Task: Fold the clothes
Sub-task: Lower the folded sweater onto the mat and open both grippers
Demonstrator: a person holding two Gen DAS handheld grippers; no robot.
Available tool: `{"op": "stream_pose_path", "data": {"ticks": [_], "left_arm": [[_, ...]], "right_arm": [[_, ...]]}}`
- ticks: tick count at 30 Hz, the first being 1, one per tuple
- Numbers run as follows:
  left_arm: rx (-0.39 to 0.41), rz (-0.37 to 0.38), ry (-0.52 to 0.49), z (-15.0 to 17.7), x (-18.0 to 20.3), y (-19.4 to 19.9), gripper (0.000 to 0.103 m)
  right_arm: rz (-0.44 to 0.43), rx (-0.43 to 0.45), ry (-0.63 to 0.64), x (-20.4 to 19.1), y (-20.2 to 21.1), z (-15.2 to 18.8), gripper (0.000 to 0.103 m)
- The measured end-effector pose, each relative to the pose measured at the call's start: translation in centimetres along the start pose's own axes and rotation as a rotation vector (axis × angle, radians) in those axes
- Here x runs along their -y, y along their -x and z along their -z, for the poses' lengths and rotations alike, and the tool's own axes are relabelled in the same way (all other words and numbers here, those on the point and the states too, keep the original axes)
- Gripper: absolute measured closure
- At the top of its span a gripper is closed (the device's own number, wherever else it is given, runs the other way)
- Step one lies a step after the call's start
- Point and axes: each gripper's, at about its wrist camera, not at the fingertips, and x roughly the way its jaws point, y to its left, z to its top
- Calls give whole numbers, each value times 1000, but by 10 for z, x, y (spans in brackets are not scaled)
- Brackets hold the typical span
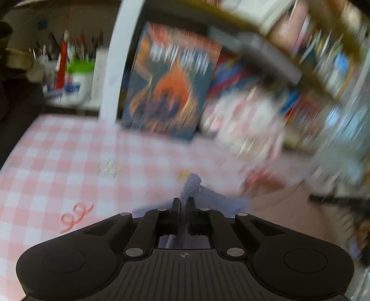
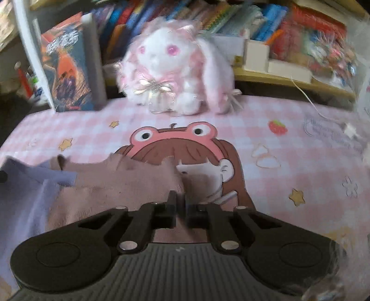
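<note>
Left gripper (image 1: 183,202) is clamped on a ribbed lavender hem of the garment (image 1: 192,185), lifted over the pink checked tablecloth (image 1: 57,162), probably to carry that edge across for a fold (this view is badly motion-blurred); a book (image 1: 171,78) and a pen pot (image 1: 76,74) stand behind.

Right gripper (image 2: 181,199) pinches the garment's mauve-pink edge (image 2: 120,178), the cloth stretching leftward over the cartoon-printed tablecloth (image 2: 300,162). A plush rabbit (image 2: 171,67) sits before crowded bookshelves (image 2: 231,20).
</note>
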Motion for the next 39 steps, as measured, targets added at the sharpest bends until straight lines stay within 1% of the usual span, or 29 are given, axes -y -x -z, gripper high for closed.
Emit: {"op": "stream_pose_path", "data": {"ticks": [1, 2, 5, 7, 8, 9, 12, 13, 14, 15, 16, 17, 18, 20, 21, 22, 23, 24, 25, 27, 30, 33, 34, 36, 37, 38, 39], "left_arm": [[28, 17, 17, -2, -2, 6, 99], [12, 4, 26, -1, -7, 0, 99], [-105, -53, 52, 10, -25, -41, 99], [-152, -85, 47, 17, -28, -57, 98], [-152, -88, 47, 18, -28, -58, 97], [-150, -84, 54, 17, -29, -57, 93], [-135, -64, 83, 15, -34, -51, 92], [-121, -54, 100, 13, -36, -46, 90], [-103, -50, 112, 10, -36, -41, 87], [-82, -48, 119, 8, -34, -37, 75], [-63, -41, 118, 7, -32, -33, 58], [-52, -34, 111, 6, -30, -31, 51], [-45, -27, 100, 6, -27, -31, 47], [-60, -27, 89, 6, -25, -37, 48], [-76, -39, 93, 7, -26, -42, 52], [-97, -61, 98, 9, -29, -48, 64], [-105, -76, 100, 10, -32, -51, 73], [-113, -89, 104, 10, -35, -54, 86], [-113, -82, 125, 10, -39, -55, 86], [-112, -68, 159, 10, -46, -56, 86], [-111, -68, 149, 11, -46, -55, 85], [-107, -70, 165, 10, -48, -50, 83], [-100, -81, 172, 8, -47, -46, 80], [-77, -108, 170, 4, -44, -35, 75], [-60, -113, 164, 3, -42, -28, 73], [-41, -114, 162, 2, -40, -19, 72], [-19, -114, 166, 2, -37, -10, 68]], "right_arm": [[-6, 16, -34, 6, 4, 1, 97], [-12, 32, -68, 11, 9, 1, 97], [-30, 81, -171, 28, 22, 3, 97], [-23, 6, -190, 32, -5, 7, 97], [-13, -26, -177, 30, -17, 10, 95], [-15, -20, -173, 30, -20, 11, 95], [-15, -6, -181, 35, -18, 9, 89], [-10, 0, -180, 36, -14, 9, 84], [-5, 6, -179, 38, -10, 9, 76], [2, 18, -179, 38, -6, 8, 75], [5, 30, -179, 38, -1, 8, 75], [3, 38, -180, 39, 2, 8, 75], [2, 43, -181, 38, 5, 7, 75], [-3, 49, -173, 36, 6, 5, 75], [-1, 49, -167, 34, 6, 5, 75], [2, 45, -162, 34, 3, 3, 75], [3, 30, -163, 34, -1, 2, 81], [0, 10, -171, 36, -7, 2, 88], [-5, -11, -180, 38, -12, 2, 96], [7, -26, -209, 42, -19, 4, 96], [9, -27, -265, 48, -22, 7, 96], [7, -24, -267, 49, -20, 7, 95], [11, -22, -255, 48, -18, 6, 94], [20, 8, -227, 45, -7, 3, 89], [24, 24, -213, 43, -2, 1, 82], [20, 44, -195, 42, 5, -1, 71], [16, 65, -178, 41, 12, -3, 67]]}}
